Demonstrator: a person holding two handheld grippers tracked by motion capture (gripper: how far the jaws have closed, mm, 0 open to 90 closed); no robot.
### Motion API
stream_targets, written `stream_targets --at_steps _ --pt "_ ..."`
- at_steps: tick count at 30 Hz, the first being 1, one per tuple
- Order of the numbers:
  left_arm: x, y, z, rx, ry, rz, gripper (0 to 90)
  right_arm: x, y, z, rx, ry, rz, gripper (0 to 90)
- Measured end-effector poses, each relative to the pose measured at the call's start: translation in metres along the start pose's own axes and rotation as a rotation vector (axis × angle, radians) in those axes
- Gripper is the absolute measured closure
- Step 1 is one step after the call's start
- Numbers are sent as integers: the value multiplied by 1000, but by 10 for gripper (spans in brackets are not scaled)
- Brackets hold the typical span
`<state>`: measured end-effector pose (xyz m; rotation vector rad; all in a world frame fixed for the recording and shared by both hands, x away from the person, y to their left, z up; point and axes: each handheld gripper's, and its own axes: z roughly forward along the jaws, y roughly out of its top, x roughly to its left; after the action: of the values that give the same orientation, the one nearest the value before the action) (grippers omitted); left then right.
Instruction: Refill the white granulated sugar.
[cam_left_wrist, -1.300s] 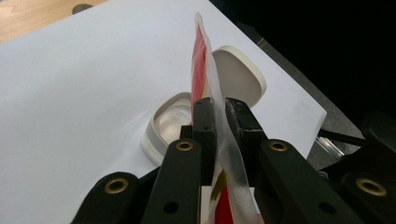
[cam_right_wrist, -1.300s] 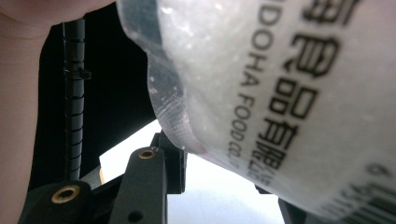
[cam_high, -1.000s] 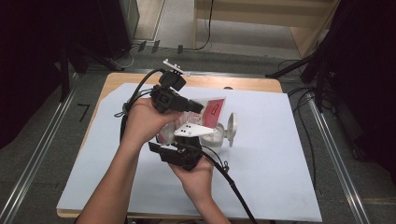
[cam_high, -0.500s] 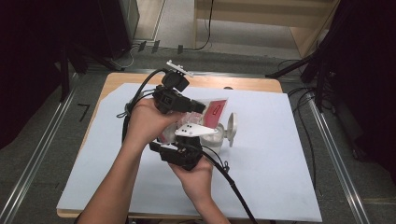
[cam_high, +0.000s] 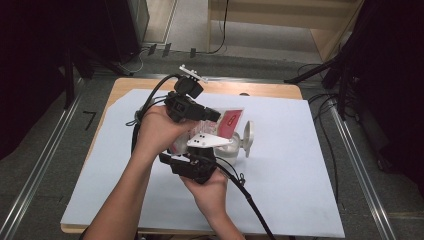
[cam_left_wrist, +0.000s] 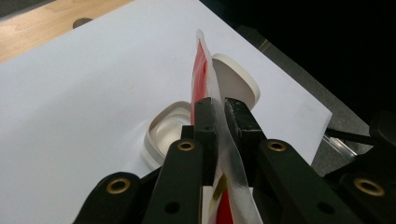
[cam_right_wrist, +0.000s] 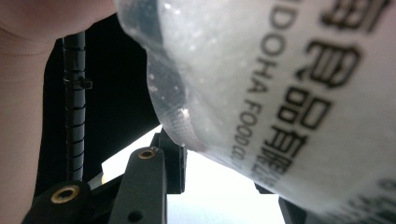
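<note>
The packet (cam_left_wrist: 204, 70) is a thin plastic pouch, red-printed with a clear sealed edge, held in the air just above the open white tub (cam_high: 231, 149), which sits on the white sheet covering the surface (cam_high: 300, 190). It looks light, limp and somewhat slick, so it will likely buckle or slide unless taken by its flat sealed border, where the film is doubled and stiffer. The left tongs (cam_left_wrist: 219, 109) are pinched tight on that upright edge, the film sandwiched between the two black jaws. The right tongs (cam_right_wrist: 212, 163) stand part-way open around the fuller, bulging lower body of the packet (cam_right_wrist: 280, 93); whether their pads actually press on it I cannot tell, as the pouch blocks the far jaw. The tub, directly below the packet, appears empty, pale and bare inside, and its round white lid (cam_high: 247, 136) stands tilted against the tub's far side. The packet's contents are hidden, though its swelling suggests something loose within.
</note>
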<state>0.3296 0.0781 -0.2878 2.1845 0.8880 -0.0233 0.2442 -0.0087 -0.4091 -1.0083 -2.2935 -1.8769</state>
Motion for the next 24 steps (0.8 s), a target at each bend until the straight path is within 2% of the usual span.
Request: stream_targets --at_steps 24 --pt "0 -1 0 0 -3 0 849 1 -2 0 -8 2 1 637"
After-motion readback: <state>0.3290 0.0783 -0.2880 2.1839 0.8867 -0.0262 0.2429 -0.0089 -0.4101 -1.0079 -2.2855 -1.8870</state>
